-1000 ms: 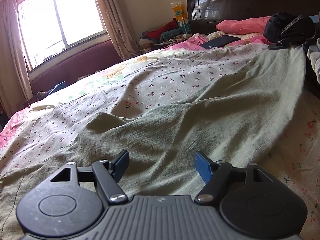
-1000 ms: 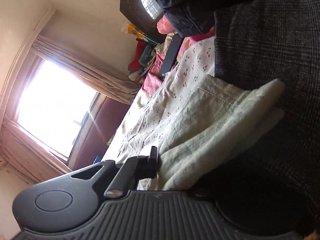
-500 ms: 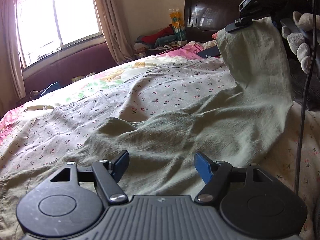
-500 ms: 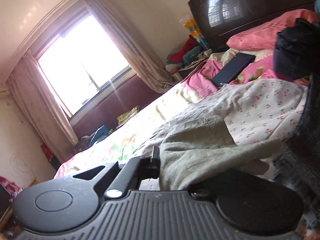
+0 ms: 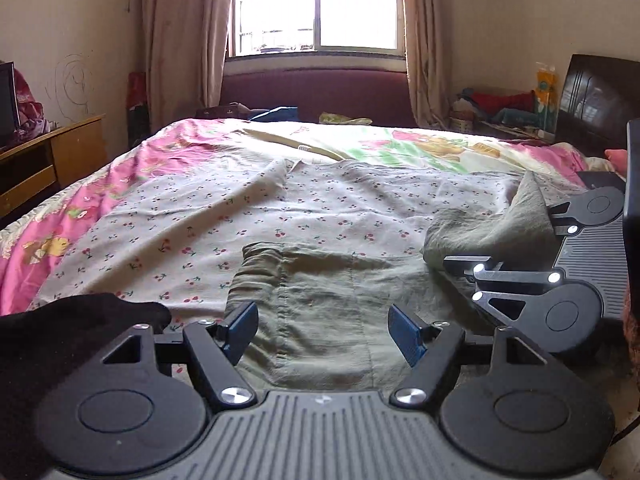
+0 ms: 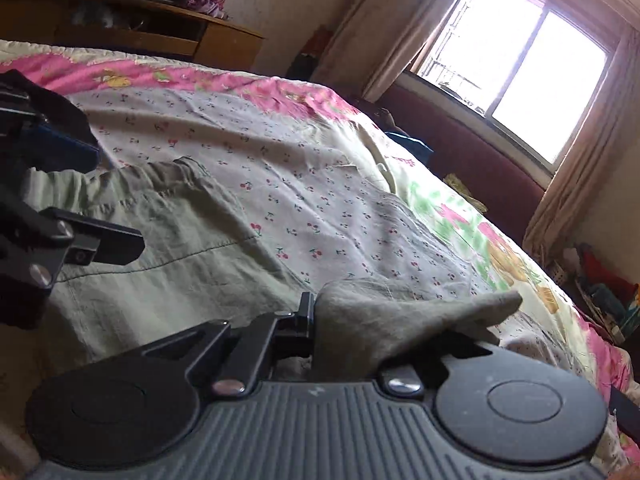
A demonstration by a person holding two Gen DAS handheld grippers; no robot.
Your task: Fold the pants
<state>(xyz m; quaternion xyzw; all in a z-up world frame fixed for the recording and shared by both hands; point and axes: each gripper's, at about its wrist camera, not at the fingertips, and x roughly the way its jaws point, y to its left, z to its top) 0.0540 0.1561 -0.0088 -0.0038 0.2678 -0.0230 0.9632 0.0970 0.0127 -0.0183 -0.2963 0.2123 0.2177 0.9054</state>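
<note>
Pale green pants (image 5: 320, 300) lie on the cherry-print sheet of the bed, their waistband end just ahead of my left gripper (image 5: 322, 330), which is open with blue pads low over the cloth. My right gripper (image 6: 344, 328) is shut on the pants' leg end (image 6: 400, 320); the cloth bunches over its fingers. In the left wrist view the right gripper (image 5: 500, 256) sits at the right with the folded-over leg (image 5: 492, 224) draped from it. In the right wrist view the left gripper (image 6: 60, 208) shows at the left edge over the pants (image 6: 168, 264).
The bed (image 5: 200, 208) carries a pink cartoon quilt under the cherry sheet. A wooden desk (image 5: 52, 160) stands at the left wall, a maroon sofa (image 5: 320, 96) under the window, a dark headboard (image 5: 592, 96) at the right. A black cloth (image 5: 60, 332) lies at my left.
The right gripper has carried the leg end from the headboard side back over the pants towards the waistband. The left gripper has swung round and now faces the window.
</note>
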